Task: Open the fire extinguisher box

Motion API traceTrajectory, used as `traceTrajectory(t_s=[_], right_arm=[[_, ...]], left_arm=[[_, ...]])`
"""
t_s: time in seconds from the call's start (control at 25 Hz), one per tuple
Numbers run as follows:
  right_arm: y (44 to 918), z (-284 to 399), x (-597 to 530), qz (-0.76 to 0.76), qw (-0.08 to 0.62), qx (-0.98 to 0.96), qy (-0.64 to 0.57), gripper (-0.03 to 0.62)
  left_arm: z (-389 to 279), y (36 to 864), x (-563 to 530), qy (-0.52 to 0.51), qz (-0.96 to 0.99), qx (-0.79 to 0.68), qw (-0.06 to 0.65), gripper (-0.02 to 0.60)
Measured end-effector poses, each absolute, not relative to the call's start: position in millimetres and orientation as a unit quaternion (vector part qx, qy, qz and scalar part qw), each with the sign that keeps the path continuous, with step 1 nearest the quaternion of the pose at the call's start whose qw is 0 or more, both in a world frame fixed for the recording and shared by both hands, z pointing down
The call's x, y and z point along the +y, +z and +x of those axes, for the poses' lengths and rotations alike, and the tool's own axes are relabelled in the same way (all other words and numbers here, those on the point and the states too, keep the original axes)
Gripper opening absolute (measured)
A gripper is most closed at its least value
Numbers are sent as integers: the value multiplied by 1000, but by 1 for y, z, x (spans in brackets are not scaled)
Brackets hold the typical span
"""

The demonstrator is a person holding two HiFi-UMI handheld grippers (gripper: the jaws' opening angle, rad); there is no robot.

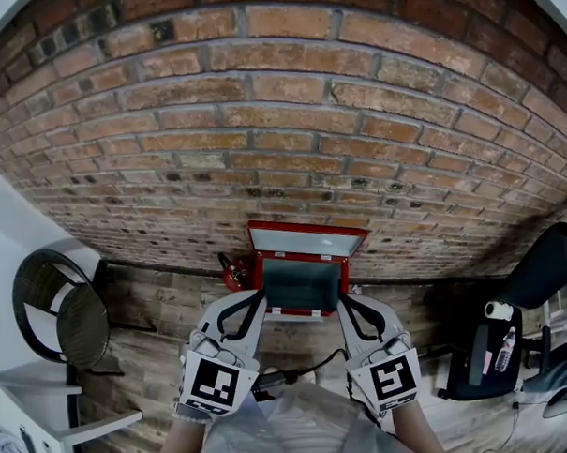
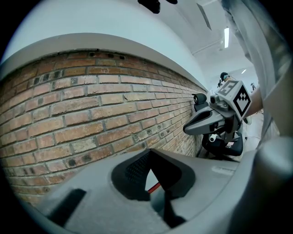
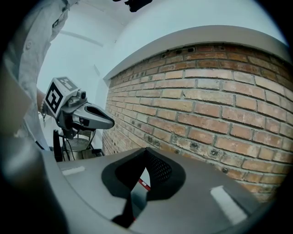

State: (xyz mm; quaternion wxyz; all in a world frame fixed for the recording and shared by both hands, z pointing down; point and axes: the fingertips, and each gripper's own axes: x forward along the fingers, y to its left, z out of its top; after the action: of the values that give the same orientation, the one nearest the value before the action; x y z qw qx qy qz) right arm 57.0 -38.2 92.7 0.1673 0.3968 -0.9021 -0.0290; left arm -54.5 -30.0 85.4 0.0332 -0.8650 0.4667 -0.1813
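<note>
Left gripper is sitting with its jaws pinched together and nothing in them, and the right gripper is doing the same, tips closed on empty air. Both are hanging low in front of the red box, one off each front corner. The box is standing on the floor right up against the brick wall. Can't tell if either gripper is actually touching it. The lid is already standing up and leaning back toward the wall, so I'm thinking the opening part is basically done and this is the tail end of the job. What looks like a red extinguisher is sitting just left of the box. Next move, I'm guessing, is just pulling both grippers back clear without bumping the lid so it isn't dropping shut
</note>
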Motion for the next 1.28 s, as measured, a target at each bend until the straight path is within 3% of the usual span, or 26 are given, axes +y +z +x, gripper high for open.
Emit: traceTrajectory(t_s=[1.28], right_arm=[[98,53,-33,392,182,-901,-33,5]], left_arm=[[-60,90,-26,-177,-865,469,27,0]])
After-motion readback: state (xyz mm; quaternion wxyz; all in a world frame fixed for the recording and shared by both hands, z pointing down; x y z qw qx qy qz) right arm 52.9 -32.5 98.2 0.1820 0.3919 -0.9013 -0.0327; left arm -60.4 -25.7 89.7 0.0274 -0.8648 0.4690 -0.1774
